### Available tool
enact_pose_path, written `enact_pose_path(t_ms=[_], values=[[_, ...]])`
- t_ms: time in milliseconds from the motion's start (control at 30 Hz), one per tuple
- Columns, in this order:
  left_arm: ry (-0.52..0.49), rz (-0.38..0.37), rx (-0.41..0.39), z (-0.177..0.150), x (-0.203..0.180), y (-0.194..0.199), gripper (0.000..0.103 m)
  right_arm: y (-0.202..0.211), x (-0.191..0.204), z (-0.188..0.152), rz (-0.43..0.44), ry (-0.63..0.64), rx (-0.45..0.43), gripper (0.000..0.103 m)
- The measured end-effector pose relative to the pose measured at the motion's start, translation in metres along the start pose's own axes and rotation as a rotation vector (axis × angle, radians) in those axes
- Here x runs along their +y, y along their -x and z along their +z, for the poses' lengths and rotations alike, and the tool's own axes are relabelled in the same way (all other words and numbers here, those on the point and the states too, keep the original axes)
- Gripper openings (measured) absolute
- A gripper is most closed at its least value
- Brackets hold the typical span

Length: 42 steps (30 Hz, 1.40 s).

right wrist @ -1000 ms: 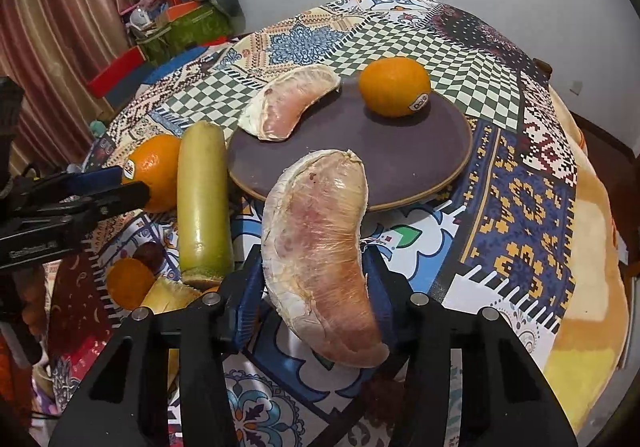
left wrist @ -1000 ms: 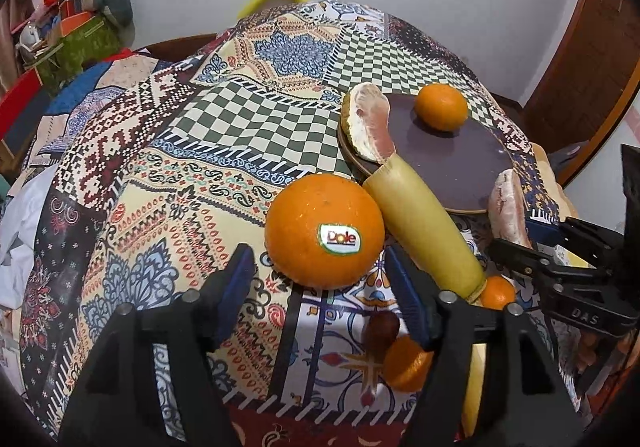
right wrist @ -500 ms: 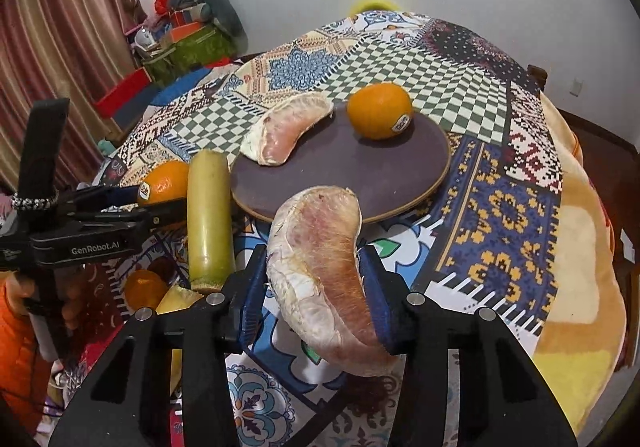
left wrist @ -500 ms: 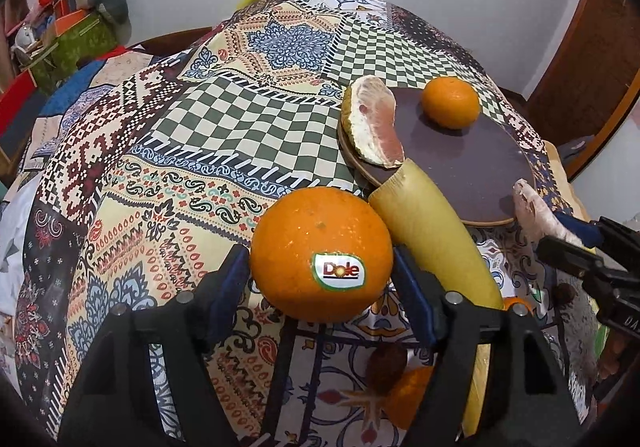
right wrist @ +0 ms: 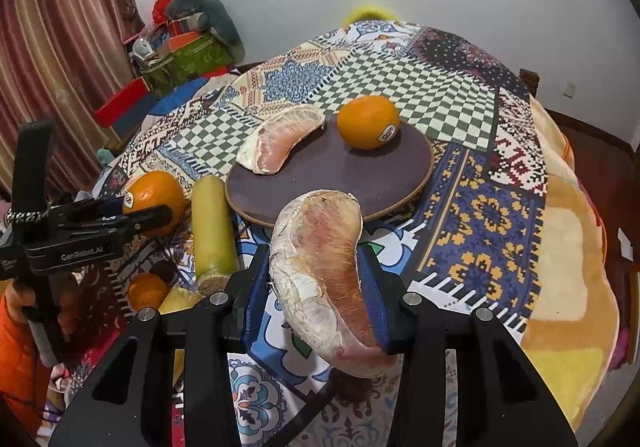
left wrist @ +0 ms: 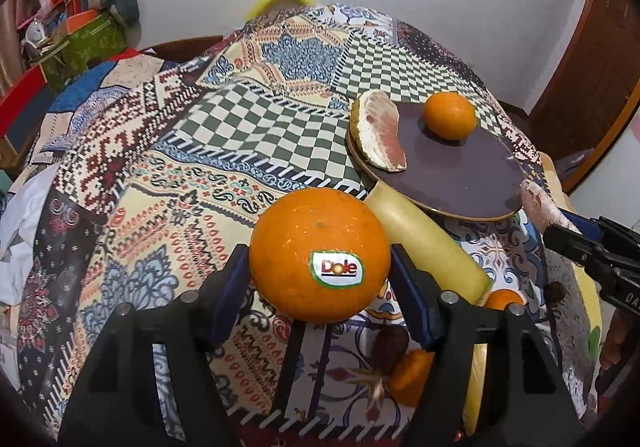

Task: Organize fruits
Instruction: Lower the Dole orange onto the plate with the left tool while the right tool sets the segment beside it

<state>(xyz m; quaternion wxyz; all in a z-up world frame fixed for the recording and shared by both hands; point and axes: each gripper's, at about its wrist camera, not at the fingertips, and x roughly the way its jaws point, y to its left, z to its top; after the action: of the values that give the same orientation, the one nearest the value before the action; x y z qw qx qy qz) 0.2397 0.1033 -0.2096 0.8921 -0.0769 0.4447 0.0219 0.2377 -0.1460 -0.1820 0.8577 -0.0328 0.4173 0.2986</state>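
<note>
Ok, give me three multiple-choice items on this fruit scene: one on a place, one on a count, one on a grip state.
1. Where does the small sticker-bearing orange sit?
A. on the round dark brown plate
B. on the checked cloth
C. in a gripper

2. How many peeled pink pomelo segments lie on that plate?
A. none
B. one
C. three

3. What does the left gripper hold?
A. nothing
B. the pale yellow-green cylindrical stalk
C. the large orange with the Dole sticker

Answers: 1 A, it rests on the plate's far side. 2 B, one segment lies at the plate's rim; the other is in the right gripper. 3 C, both fingers press the orange's sides.
</note>
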Motion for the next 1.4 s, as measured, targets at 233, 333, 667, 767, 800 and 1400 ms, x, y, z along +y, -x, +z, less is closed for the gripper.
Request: enact_pose_path(t_ms=[233,333,667,767,800,1400], values=[[-0.017,-0.009,-0.056,0.009,-0.011,0.025,0.068,0.016,-0.002,0.008,-0.017,-0.003,-0.053,0.040],[-0.026,-0.021,-0.083,0.015,-0.019,0.033,0.068,0.021,-0.004,0.014,-0.030,0.003,-0.075,0.040],[-0.063,-0.065,-0.144,0.041,-0.048,0.041,0.068,0.027,-0.021,0.036,-0.048,-0.018,-0.138,0.040],[-0.067,-0.074,-0.148,0.048,-0.054,0.036,0.068,0.026,-0.025,0.042,-0.053,-0.025,-0.150,0.040],[-0.068,-0.077,-0.148,0.051,-0.056,0.034,0.068,0.025,-0.027,0.044,-0.054,-0.025,-0.152,0.040],[-0.085,-0.081,-0.100,0.084,-0.078,-0.025,0.068,-0.020,-0.044,0.083,-0.069,-0.011,-0.140,0.040]])
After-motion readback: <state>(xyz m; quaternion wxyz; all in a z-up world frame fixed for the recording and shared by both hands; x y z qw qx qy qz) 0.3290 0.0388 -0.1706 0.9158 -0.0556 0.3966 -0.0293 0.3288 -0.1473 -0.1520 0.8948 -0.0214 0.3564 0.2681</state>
